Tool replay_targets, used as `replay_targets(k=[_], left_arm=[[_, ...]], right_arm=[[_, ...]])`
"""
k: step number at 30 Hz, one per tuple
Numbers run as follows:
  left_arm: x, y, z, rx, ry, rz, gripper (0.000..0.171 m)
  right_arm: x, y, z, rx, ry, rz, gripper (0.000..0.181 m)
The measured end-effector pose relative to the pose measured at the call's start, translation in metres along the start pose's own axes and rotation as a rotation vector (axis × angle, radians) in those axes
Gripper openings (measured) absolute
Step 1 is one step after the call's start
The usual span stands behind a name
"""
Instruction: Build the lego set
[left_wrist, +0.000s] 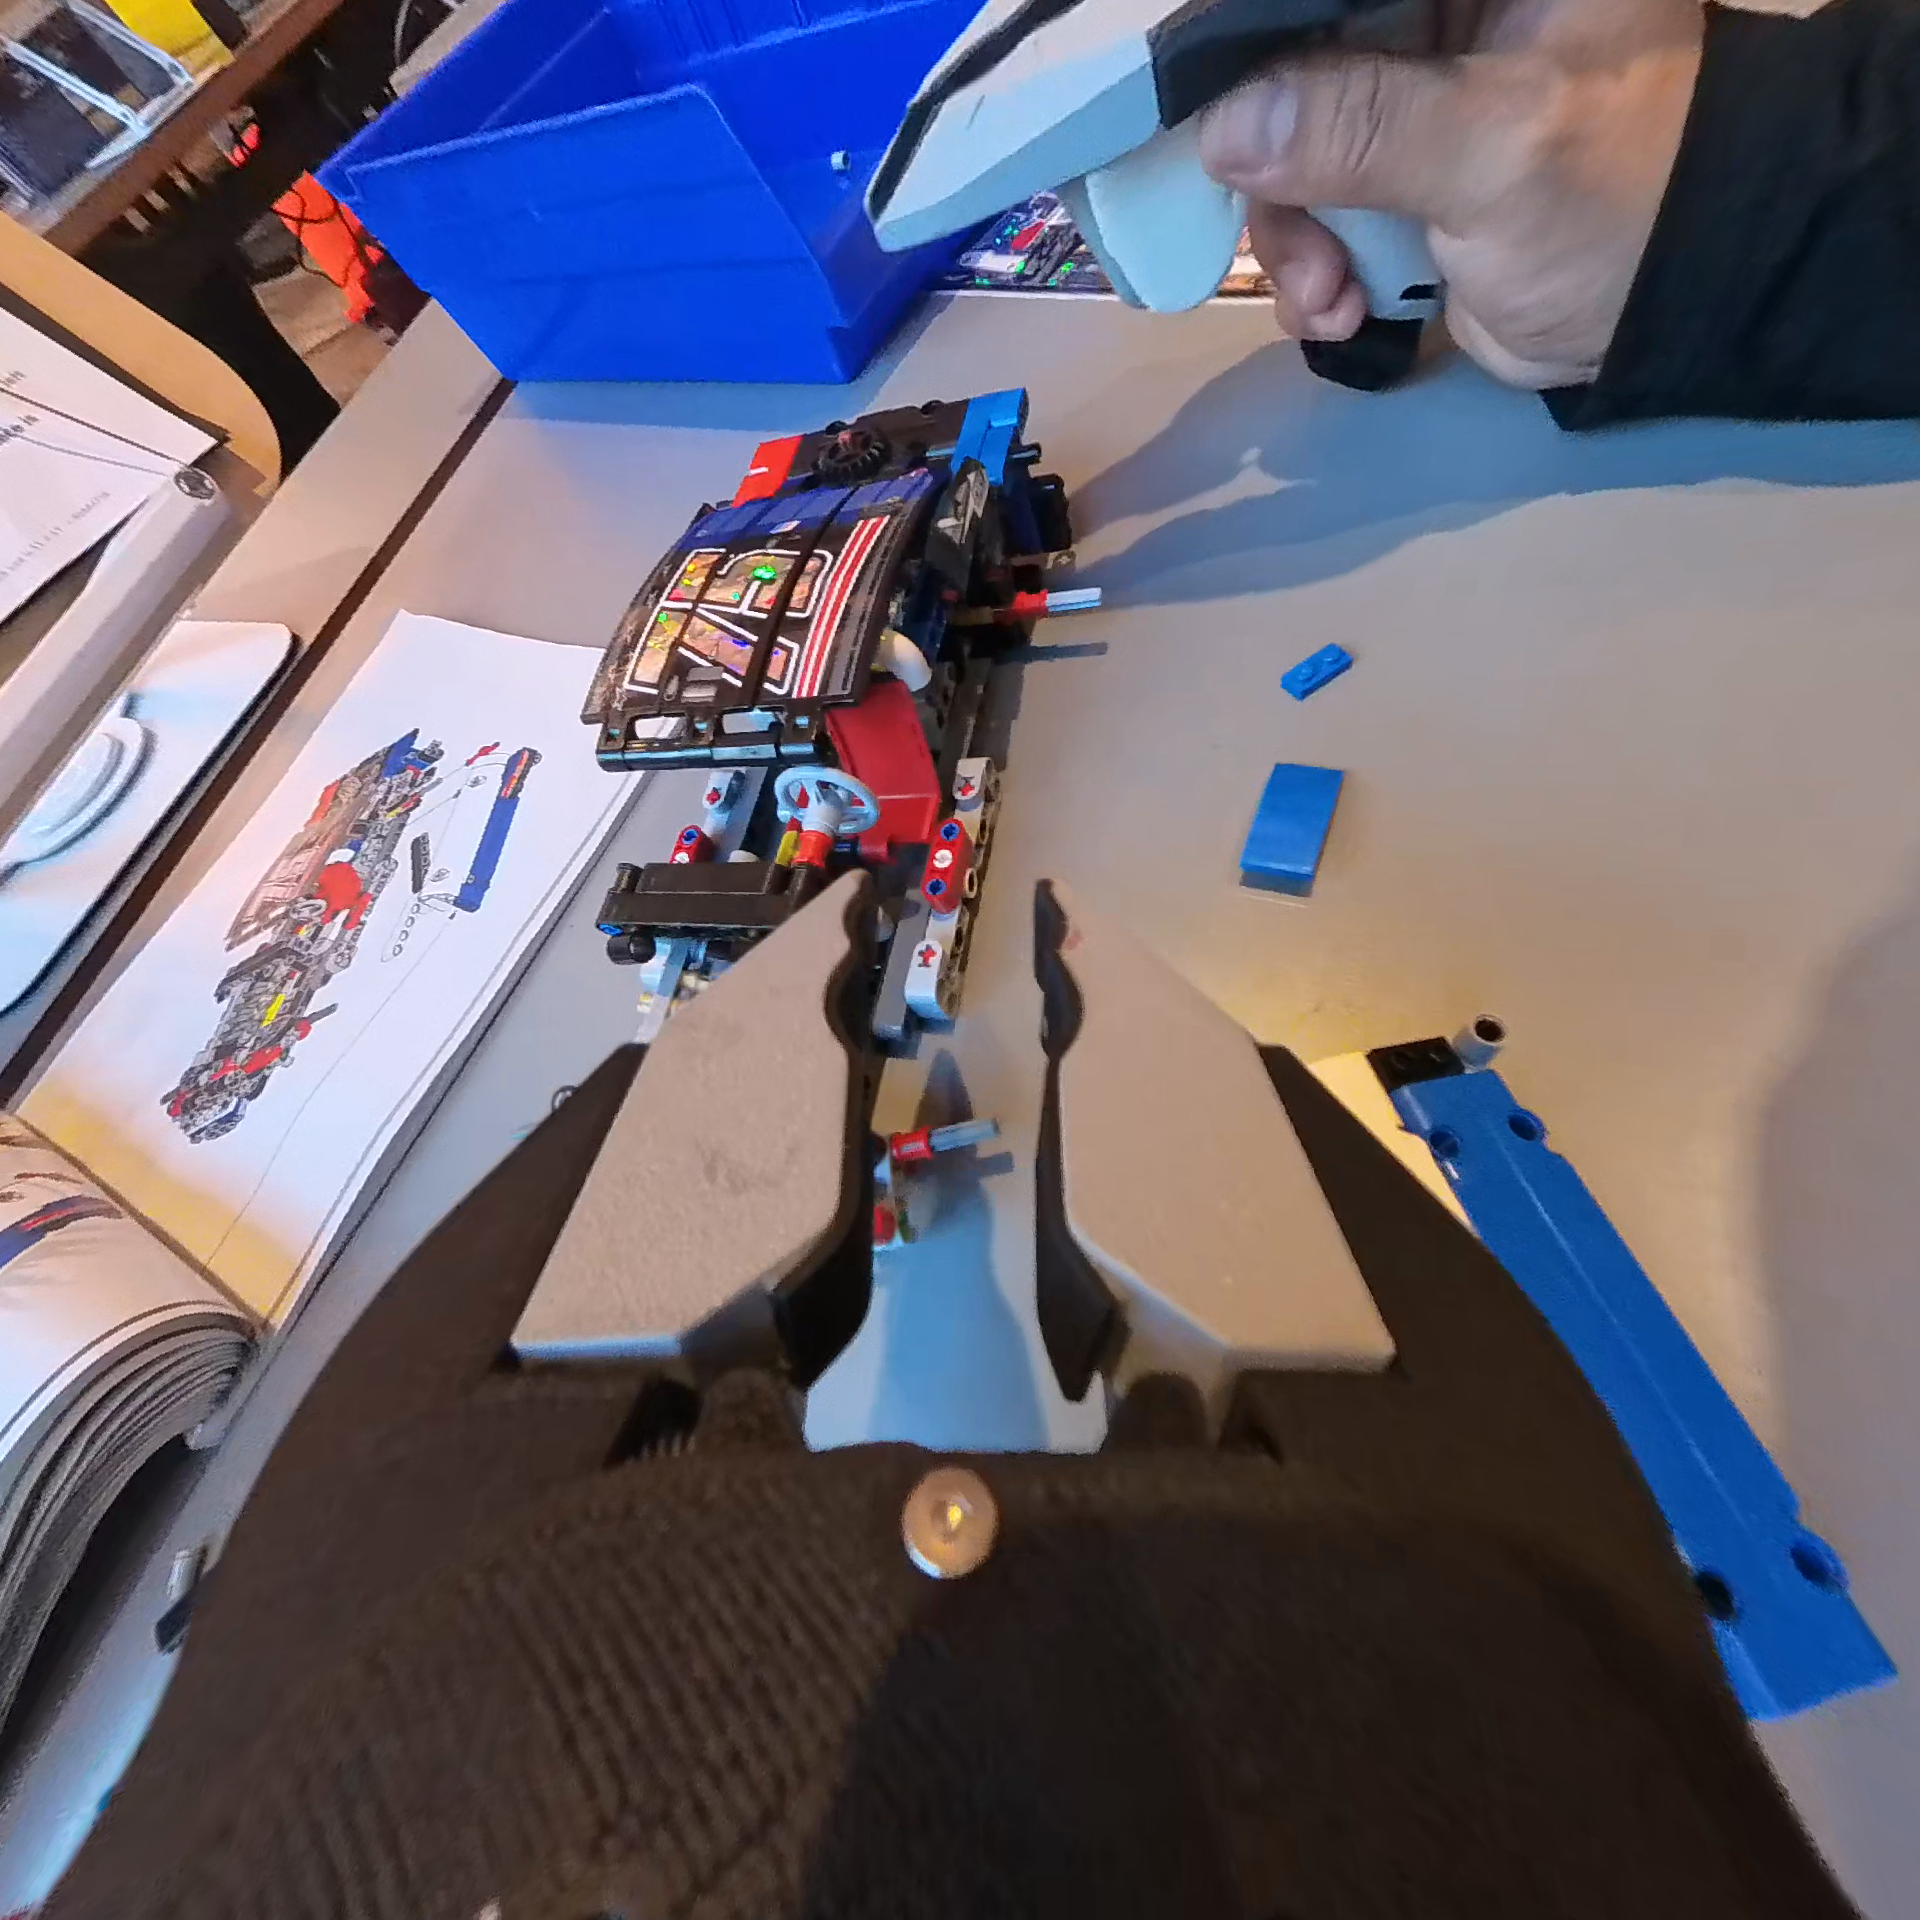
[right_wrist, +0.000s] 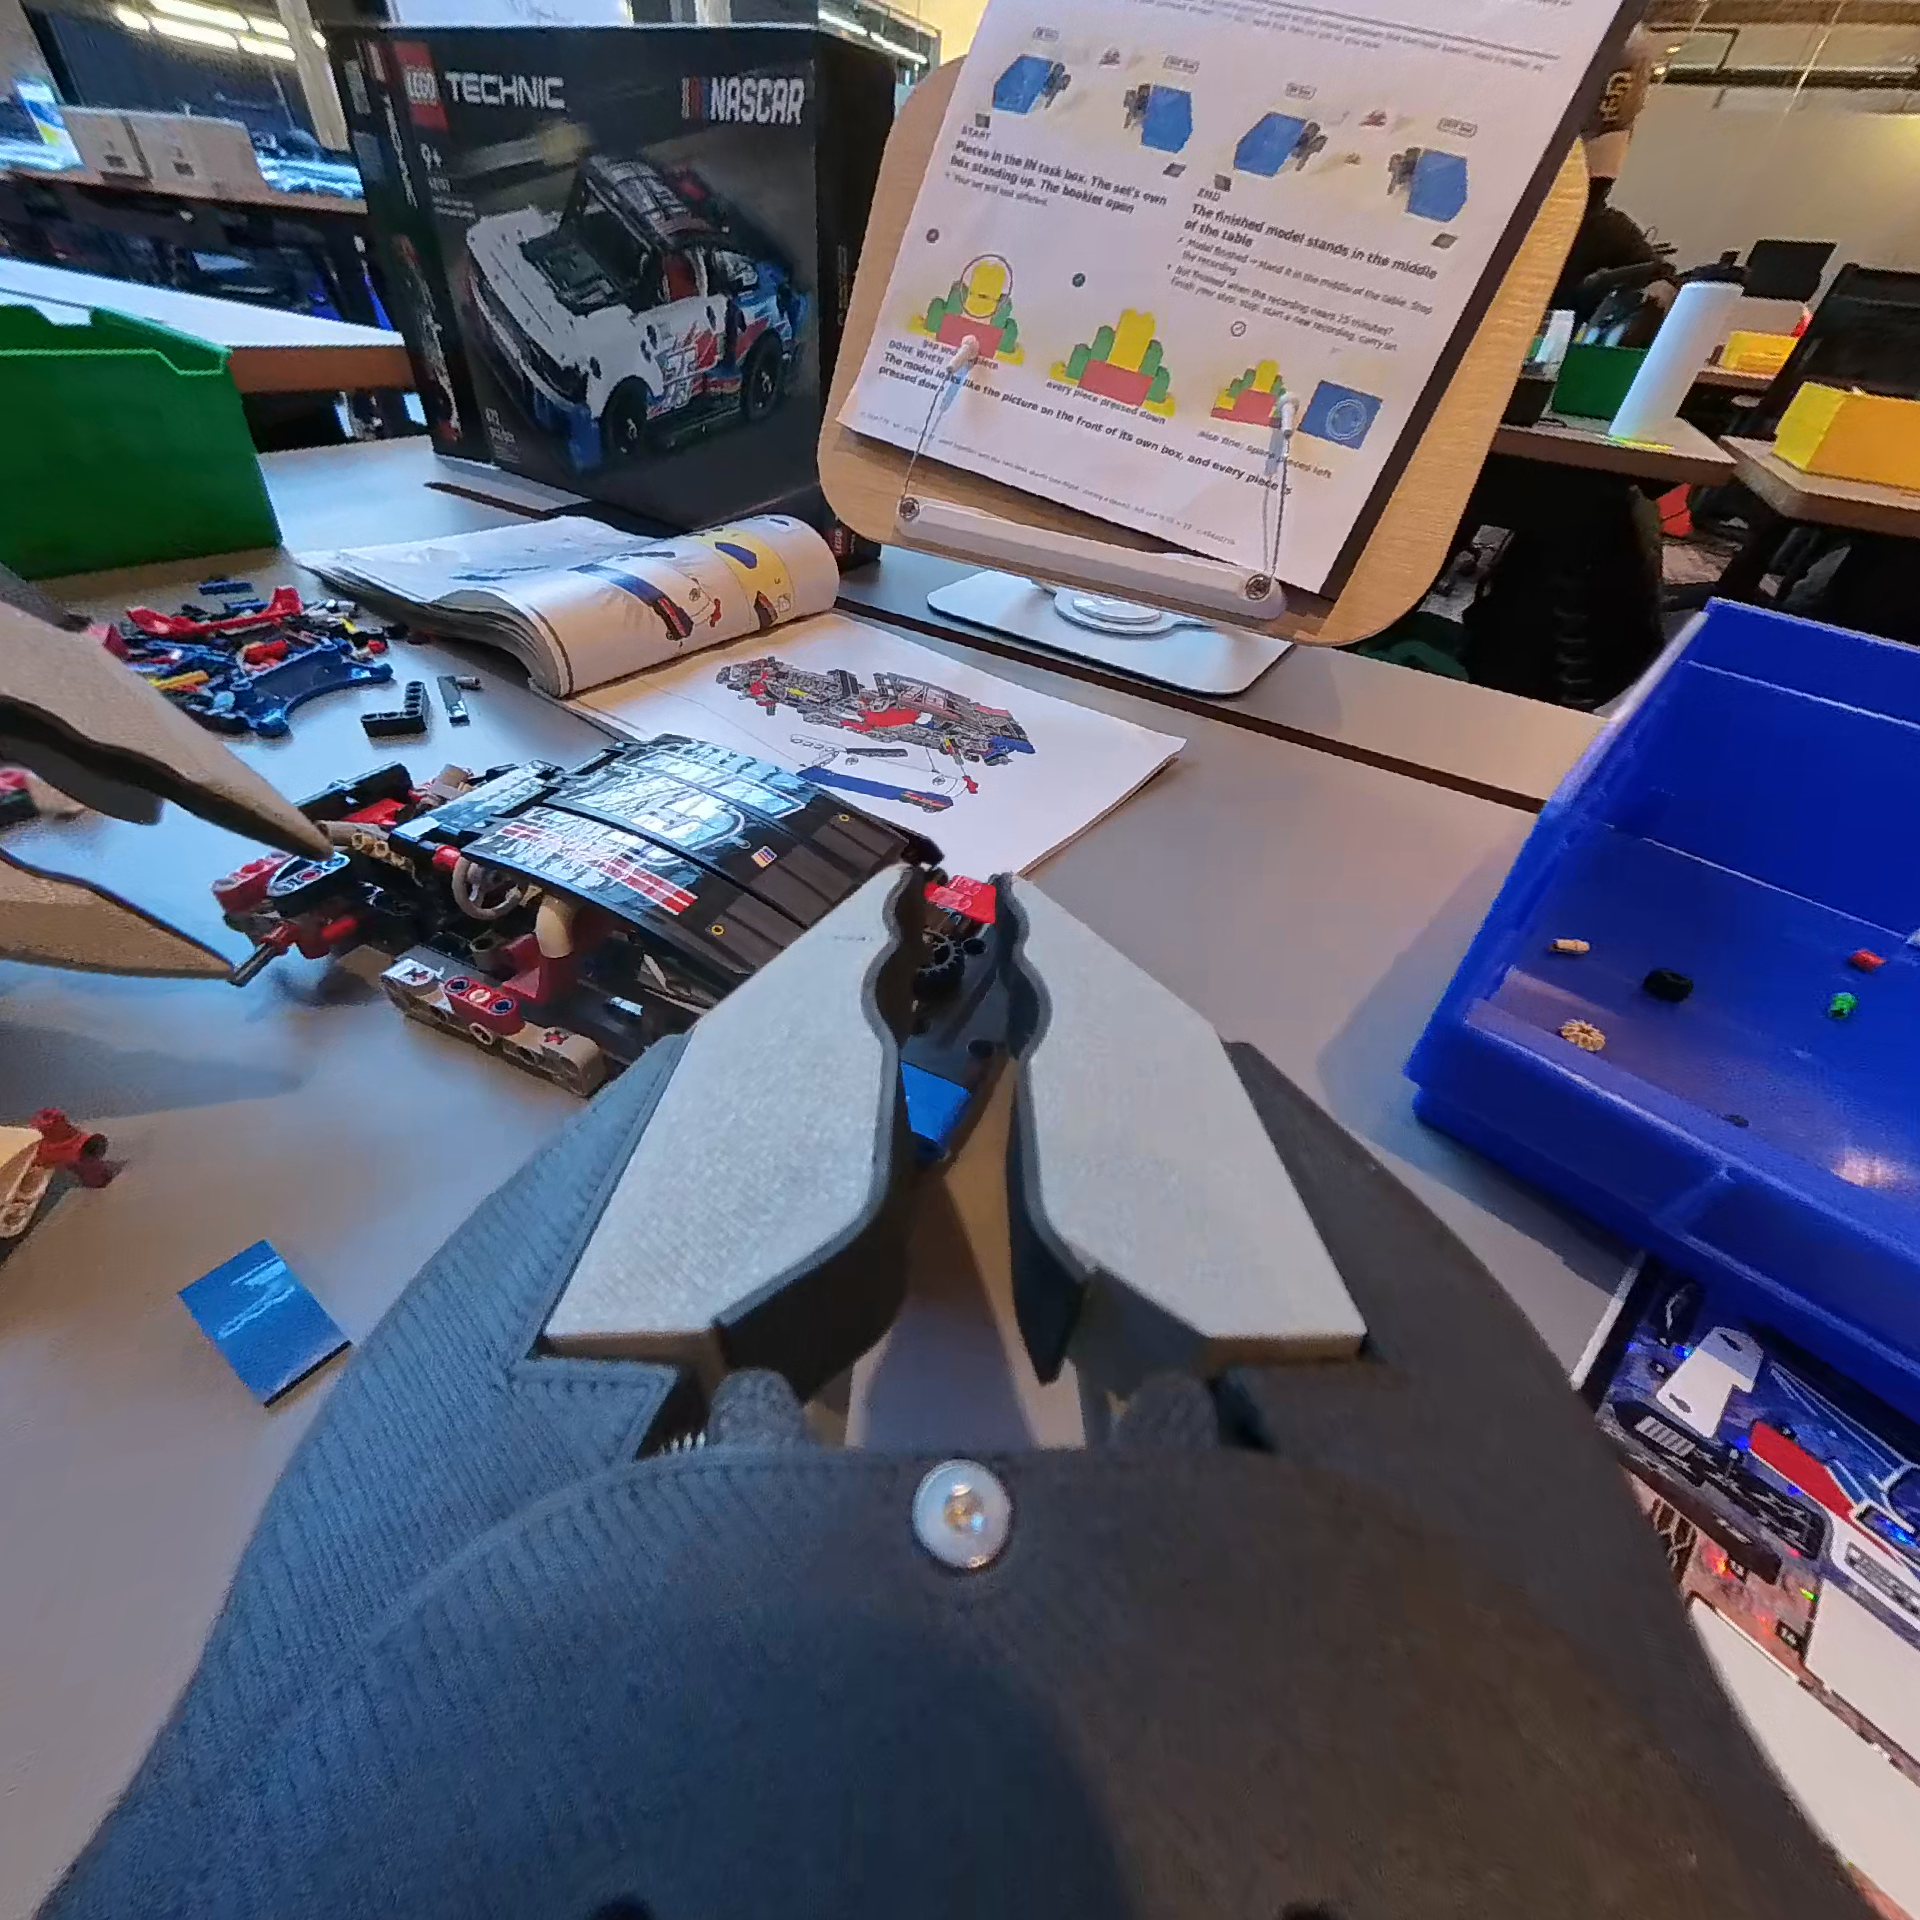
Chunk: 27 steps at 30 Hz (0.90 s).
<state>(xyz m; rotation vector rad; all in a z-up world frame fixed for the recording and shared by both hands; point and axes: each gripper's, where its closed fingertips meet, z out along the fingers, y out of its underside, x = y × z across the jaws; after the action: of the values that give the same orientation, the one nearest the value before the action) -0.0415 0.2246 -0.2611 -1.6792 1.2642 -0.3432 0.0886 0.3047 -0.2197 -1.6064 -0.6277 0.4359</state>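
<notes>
The part-built lego car (left_wrist: 790, 623), with a black stickered roof, a red seat and blue trim, lies on the grey table; it also shows in the right wrist view (right_wrist: 665, 842). My left gripper (left_wrist: 951, 894) is open at the car's front end: its left finger touches the chassis and its right finger stands clear. In the right wrist view the left gripper (right_wrist: 281, 914) straddles the red nose. My right gripper (right_wrist: 953, 883) is slightly open and empty above the car's rear. A long blue beam (left_wrist: 1621, 1340), a blue tile (left_wrist: 1291, 826) and a small blue plate (left_wrist: 1317, 670) lie to the right.
The open instruction booklet (right_wrist: 904, 748) lies beside the car. A blue bin (right_wrist: 1714, 935) holds a few small parts. A green bin (right_wrist: 114, 447), a pile of loose parts (right_wrist: 249, 655), the set's box (right_wrist: 623, 260) and a sheet stand (right_wrist: 1195, 260) are behind. The tips of one gripper are about 15 cm away from the tips of the other. From my left tips it is roughly 7 cm to the blue tile (left_wrist: 1291, 826); from my right, 15 cm. It turns up in the right wrist view (right_wrist: 255, 1312) as well.
</notes>
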Motion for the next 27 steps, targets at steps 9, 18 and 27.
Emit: replay_targets(k=[9,18,27], left_arm=[[-0.001,0.0039,-0.0015,-0.014,-0.007,0.014,0.026],[-0.0006,0.0005,-0.0044,-0.003,-0.014,0.022,0.026],[-0.0008,0.0013,-0.0046,-0.011,-0.019,0.03,0.025]], right_arm=[[-0.0043,0.0041,0.0034,-0.026,-0.018,-0.019,0.009],[-0.0067,0.0061,0.0051,-0.042,-0.017,-0.044,0.008],[-0.0064,0.0069,0.0055,-0.047,-0.012,-0.05,0.006]])
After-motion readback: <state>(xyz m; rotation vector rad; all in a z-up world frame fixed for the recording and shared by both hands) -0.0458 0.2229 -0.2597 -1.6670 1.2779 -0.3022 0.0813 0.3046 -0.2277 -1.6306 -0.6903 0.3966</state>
